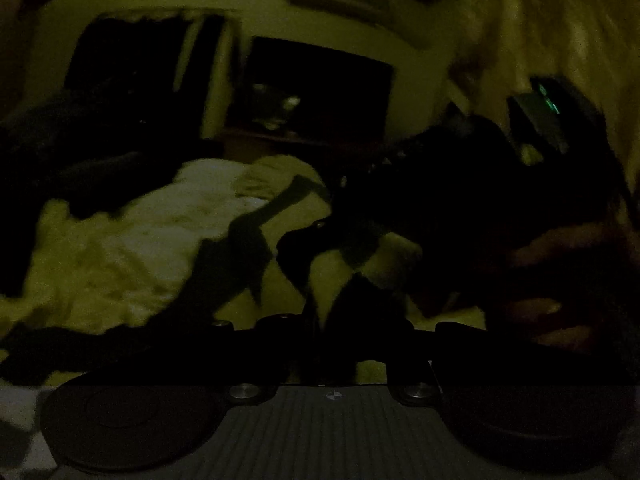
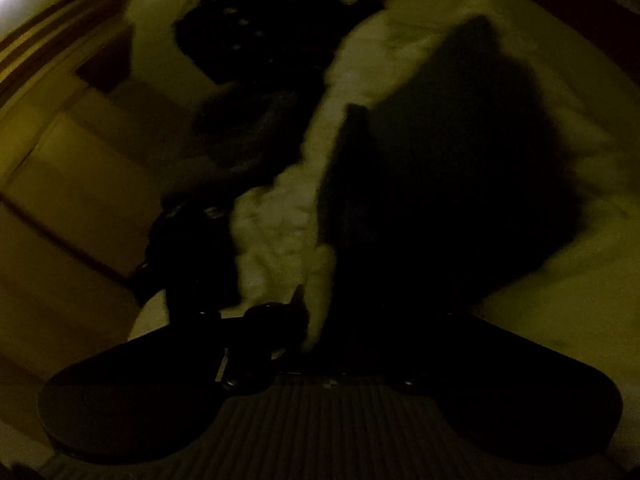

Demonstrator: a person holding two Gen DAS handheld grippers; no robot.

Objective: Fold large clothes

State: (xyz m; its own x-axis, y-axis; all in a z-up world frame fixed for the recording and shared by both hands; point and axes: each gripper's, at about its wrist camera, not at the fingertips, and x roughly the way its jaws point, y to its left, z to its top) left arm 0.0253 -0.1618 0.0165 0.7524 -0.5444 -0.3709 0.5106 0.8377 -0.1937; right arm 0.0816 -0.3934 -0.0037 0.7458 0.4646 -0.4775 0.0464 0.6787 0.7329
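Note:
The room is very dark. A large dark garment (image 2: 440,168) hangs and drapes over a pale rumpled bed cover (image 2: 280,232). My right gripper (image 2: 320,312) sits at the garment's lower edge and looks shut on the cloth. In the left wrist view the same dark garment (image 1: 352,272) is stretched up in front of my left gripper (image 1: 320,320), which looks shut on its edge. The other gripper (image 1: 420,184) shows at the right, held by a hand (image 1: 560,264). The fingertips are lost in shadow.
A pale bed cover (image 1: 132,248) fills the left wrist view, with more dark clothes (image 1: 100,176) on it at the left. A dark cabinet opening (image 1: 316,88) stands at the far wall. Wooden furniture (image 2: 72,168) lies left in the right wrist view.

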